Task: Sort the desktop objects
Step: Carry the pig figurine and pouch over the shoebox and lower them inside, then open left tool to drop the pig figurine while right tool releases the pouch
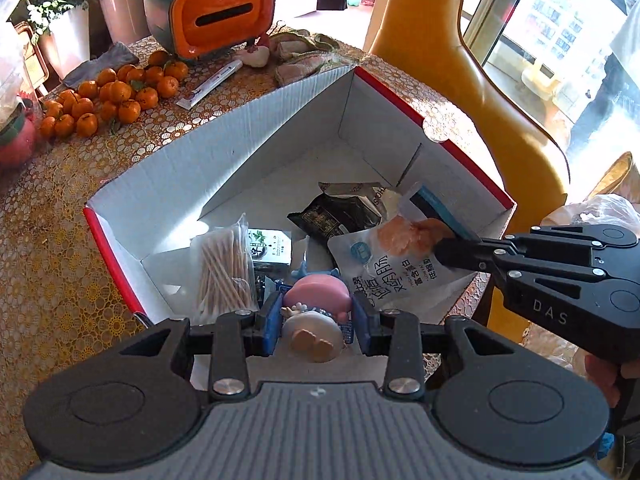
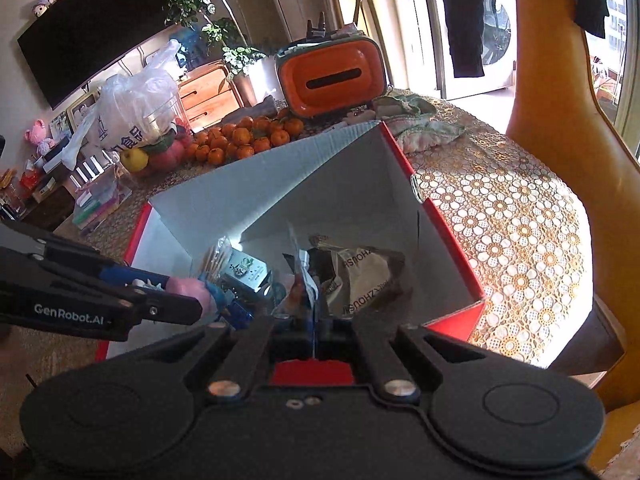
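An open cardboard box (image 1: 224, 136), white inside and red outside, stands on the patterned table. My left gripper (image 1: 316, 318) hangs over its near corner, shut on a small figurine (image 1: 318, 298) with a pink cap and pale body. From the right, my right gripper (image 1: 442, 254) is shut on the corner of a white snack pouch (image 1: 384, 266), which hangs tilted over the box. The right wrist view shows that pouch (image 2: 311, 280) edge-on between the closed fingers of the right gripper (image 2: 314, 330), with the left gripper (image 2: 190, 298) at the left. Inside the box lie a cotton swab bag (image 1: 224, 268), a tea sachet (image 1: 268, 246) and a dark packet (image 1: 340, 212).
A pile of tangerines (image 1: 112, 96), an orange tissue holder (image 1: 216, 12), a white tube (image 1: 212, 82) and crumpled cloth (image 1: 304, 56) sit behind the box. A yellow chair back (image 1: 460, 80) rises at the right. A plastic bag and fruit (image 2: 132, 112) stand at the far left.
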`<state>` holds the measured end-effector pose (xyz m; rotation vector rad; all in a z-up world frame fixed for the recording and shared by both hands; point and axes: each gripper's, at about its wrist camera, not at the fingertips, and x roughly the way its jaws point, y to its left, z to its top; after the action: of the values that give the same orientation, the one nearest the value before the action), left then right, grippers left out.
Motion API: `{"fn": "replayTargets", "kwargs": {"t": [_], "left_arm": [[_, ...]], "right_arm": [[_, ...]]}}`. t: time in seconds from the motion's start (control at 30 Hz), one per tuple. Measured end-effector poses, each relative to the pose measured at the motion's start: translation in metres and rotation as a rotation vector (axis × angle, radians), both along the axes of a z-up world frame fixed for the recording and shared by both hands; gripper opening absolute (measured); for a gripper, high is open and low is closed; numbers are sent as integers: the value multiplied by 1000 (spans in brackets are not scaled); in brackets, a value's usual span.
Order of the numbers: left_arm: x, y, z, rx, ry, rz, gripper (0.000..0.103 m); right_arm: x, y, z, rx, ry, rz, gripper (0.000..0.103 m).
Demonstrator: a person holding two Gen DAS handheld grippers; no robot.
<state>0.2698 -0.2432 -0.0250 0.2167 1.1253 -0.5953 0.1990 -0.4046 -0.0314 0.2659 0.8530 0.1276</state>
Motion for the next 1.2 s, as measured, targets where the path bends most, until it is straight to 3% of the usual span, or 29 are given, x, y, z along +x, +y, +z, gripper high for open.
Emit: {"fn": "replayTargets", "kwargs": {"t": [0.33, 0.6, 0.77, 1.07, 1.2], "left_arm": [[15, -14, -27, 47, 3, 4, 35], [22, -16, -45, 67, 19, 12, 35], [27, -21, -56, 103, 28, 6, 35], [28, -21, -63, 104, 42, -2, 34], [24, -14, -51, 74, 16, 19, 61]], "right_arm": [[11, -6, -13, 55, 23, 12, 0], [15, -1, -14, 9, 19, 38, 1], [11, -4, -10, -20, 7, 14, 20], [1, -9, -4, -42, -15, 38, 33], [-5, -6, 0, -49, -35, 59, 43]]}}
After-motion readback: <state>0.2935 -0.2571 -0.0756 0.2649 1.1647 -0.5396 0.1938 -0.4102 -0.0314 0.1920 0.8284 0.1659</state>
